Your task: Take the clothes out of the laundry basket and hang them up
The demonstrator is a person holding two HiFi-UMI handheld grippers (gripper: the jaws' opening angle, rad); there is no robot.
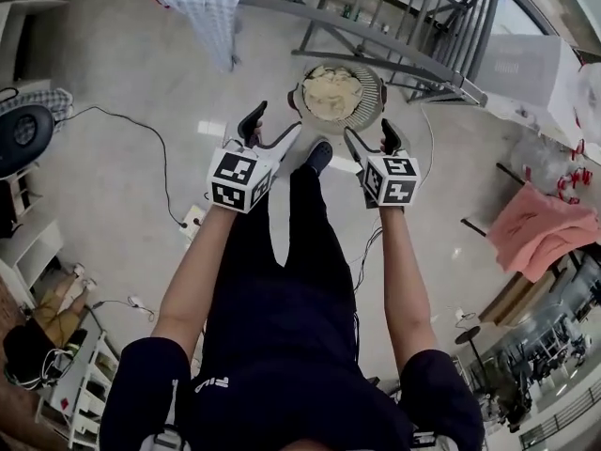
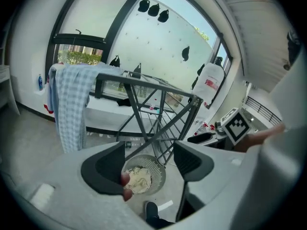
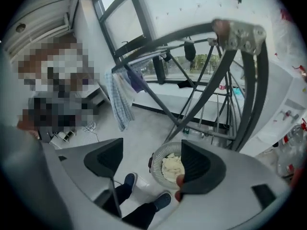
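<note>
Laundry basket (image 1: pixel 366 113) beside rack (image 1: pixel 465 90), open floor (image 1: pixel 122 186) left

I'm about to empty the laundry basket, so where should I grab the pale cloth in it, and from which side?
Pinch a raised fold near the middle of the pale cloth, coming straight down from above. It lies crumpled inside the round laundry basket, whose walls close off every side, so the top looks the only way in.

The drying rack (image 1: pixel 376 50) is running past the top edge; the right gripper (image 3: pixel 149 165) jaw is covering part of the laundry basket (image 3: pixel 160 152).
</note>
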